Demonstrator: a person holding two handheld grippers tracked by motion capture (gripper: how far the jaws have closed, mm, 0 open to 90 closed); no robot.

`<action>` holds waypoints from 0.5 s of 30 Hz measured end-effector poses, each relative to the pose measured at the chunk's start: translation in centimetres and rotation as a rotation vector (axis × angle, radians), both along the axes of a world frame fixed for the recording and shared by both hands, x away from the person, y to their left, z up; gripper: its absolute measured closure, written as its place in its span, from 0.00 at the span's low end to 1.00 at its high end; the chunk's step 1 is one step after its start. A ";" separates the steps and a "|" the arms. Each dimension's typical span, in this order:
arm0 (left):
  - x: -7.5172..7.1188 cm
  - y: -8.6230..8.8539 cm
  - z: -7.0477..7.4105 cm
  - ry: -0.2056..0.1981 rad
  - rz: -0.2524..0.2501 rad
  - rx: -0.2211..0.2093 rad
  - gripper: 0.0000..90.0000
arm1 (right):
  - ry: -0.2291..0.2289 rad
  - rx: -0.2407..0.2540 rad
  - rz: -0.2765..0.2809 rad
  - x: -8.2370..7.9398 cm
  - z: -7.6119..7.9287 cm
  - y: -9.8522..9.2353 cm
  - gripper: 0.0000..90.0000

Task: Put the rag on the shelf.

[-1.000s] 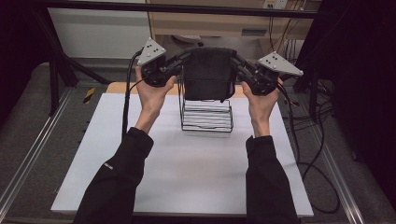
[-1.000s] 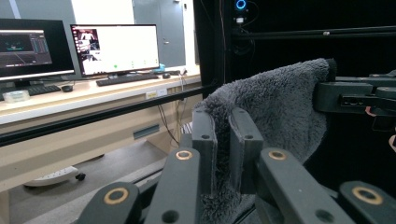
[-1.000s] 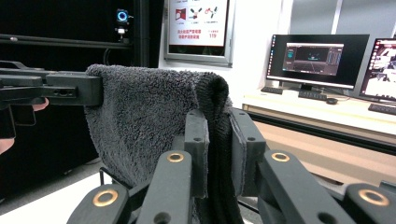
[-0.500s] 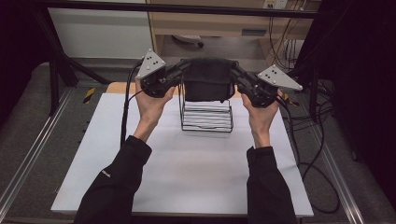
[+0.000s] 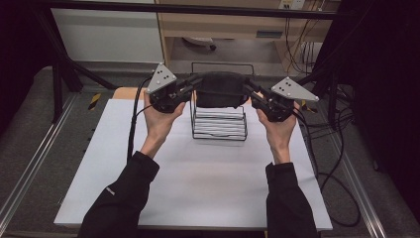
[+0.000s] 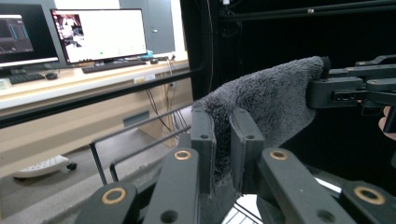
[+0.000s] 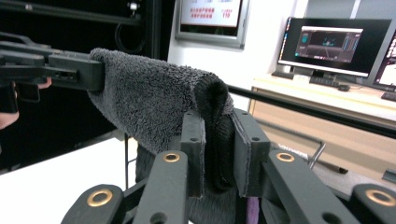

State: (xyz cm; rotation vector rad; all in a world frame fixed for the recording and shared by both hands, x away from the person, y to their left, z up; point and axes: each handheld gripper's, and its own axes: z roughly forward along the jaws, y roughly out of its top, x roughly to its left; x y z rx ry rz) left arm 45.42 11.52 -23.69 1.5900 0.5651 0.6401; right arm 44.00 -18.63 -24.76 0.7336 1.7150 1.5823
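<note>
Holding a dark grey towel (image 5: 220, 89) stretched between my two grippers, I have it up in the air over a black wire rack (image 5: 219, 121). My left gripper (image 5: 190, 89) pinches the towel's left end; in the left gripper view its jaws press on a fold of the plush cloth (image 6: 266, 100), with my right gripper (image 6: 327, 91) at 2 o'clock clamping the far end. My right gripper (image 5: 247, 90) pinches the right end; in the right gripper view the jaws squeeze a bunched fold (image 7: 154, 105), and my left gripper (image 7: 91, 70) grips the other end at 10 o'clock. On the high view the towel hangs at 12 o'clock from the table (image 5: 198, 183) centre, sagging slightly in its middle, just above the rack's top wires. The rack stands on the white table, towards its far edge. My hands (image 5: 159, 119) sit at either side of the rack, at 10 and 2 o'clock.
</note>
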 end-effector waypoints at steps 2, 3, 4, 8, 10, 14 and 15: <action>-0.2 0.0 -0.3 0.013 -0.003 0.006 0.89 | 0.013 -0.020 0.000 -0.2 -0.1 -0.1 0.83; -0.3 0.0 -0.4 0.022 -0.004 0.013 0.89 | 0.021 -0.027 0.000 -0.4 -0.1 -0.1 0.82; -0.4 0.0 -0.6 0.033 -0.002 0.012 0.88 | 0.030 -0.034 -0.001 -0.5 -0.2 -0.2 0.81; -0.8 0.2 -1.0 0.068 -0.005 0.040 0.86 | 0.068 -0.071 -0.010 -1.1 -0.3 -0.3 0.76; -1.0 0.2 -1.2 0.084 -0.007 0.056 0.85 | 0.083 -0.076 -0.014 -1.3 -0.3 -0.3 0.73; -1.3 0.2 -1.8 0.107 0.000 0.086 0.82 | 0.116 -0.096 -0.029 -1.6 -0.5 -0.2 0.67; -1.4 0.3 -2.0 0.109 0.001 0.090 0.81 | 0.124 -0.099 -0.033 -1.7 -0.5 -0.2 0.66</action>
